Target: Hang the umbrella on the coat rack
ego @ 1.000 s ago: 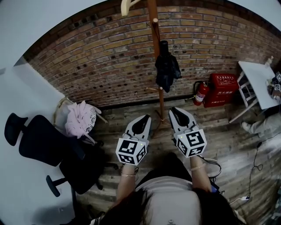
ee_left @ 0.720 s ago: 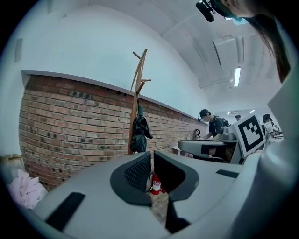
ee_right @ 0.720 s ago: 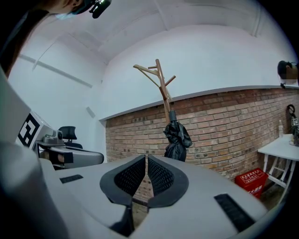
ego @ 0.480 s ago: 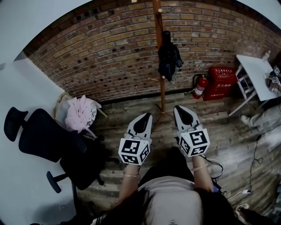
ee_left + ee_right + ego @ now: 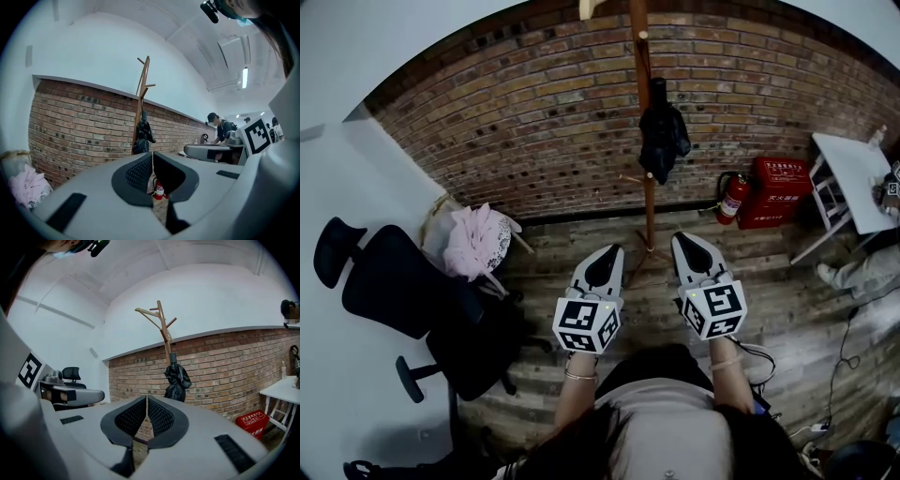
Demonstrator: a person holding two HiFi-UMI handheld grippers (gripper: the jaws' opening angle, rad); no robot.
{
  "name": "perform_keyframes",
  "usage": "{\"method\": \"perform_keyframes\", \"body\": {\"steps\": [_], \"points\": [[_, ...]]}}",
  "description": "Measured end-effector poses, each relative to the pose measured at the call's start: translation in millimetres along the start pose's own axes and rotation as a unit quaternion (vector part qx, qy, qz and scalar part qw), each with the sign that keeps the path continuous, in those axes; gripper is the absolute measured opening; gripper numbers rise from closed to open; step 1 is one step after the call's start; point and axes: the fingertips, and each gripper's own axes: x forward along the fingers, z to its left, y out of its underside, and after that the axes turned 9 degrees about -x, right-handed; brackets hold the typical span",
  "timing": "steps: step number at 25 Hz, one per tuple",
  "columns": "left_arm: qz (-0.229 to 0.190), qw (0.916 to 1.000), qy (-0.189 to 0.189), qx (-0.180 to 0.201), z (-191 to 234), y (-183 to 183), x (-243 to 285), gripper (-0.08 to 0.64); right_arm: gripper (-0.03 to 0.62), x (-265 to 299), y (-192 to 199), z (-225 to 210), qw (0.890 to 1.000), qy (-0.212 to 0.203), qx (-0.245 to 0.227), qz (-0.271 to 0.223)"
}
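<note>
Entry: black umbrella [image 5: 662, 136], folded, on the wooden coat rack [image 5: 645, 197]; we judge the task done.
We record the umbrella hanging partway up the rack's pole, against the brick wall [image 5: 534, 122], well apart from both tools. The left gripper [image 5: 608, 251] and the right gripper [image 5: 685, 240] are each clenched on nothing, jaws together, held level in front of us and pointing toward the rack. We see nothing left to do beyond stepping away. Floor: worn wooden planks [image 5: 787, 309], with cables trailing at the right. Room contents: black office chair [image 5: 394, 300] at the left, a pink cloth [image 5: 473, 242] heaped on a seat beside it, a fire extinguisher [image 5: 731, 197] and red box [image 5: 781, 187] at the wall's foot, and a white table [image 5: 853, 173] at the right.
</note>
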Motion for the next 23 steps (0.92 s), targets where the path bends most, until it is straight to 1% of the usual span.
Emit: {"method": "perform_keyframes", "body": {"steps": [6, 13, 17, 23], "points": [[-0.013, 0.9997, -0.012, -0.015, -21, -7, 20, 0.018, 0.043, -4, -3, -26, 1.0, -0.016, -0.004, 0.005], [-0.016, 0.9981, -0.054, -0.027, -31, -4, 39, 0.018, 0.043, -11, 1, -51, 0.999, -0.037, 0.0, 0.008], [-0.013, 0.9976, -0.063, -0.026, -44, 0, 53, 0.018, 0.041, -13, 1, -66, 0.999, -0.051, 0.0, 0.005], [-0.02, 0.9971, -0.067, -0.031, -62, -1, 76, 0.018, 0.037, -16, 0, -89, 0.998, -0.061, -0.018, 0.003]]}}
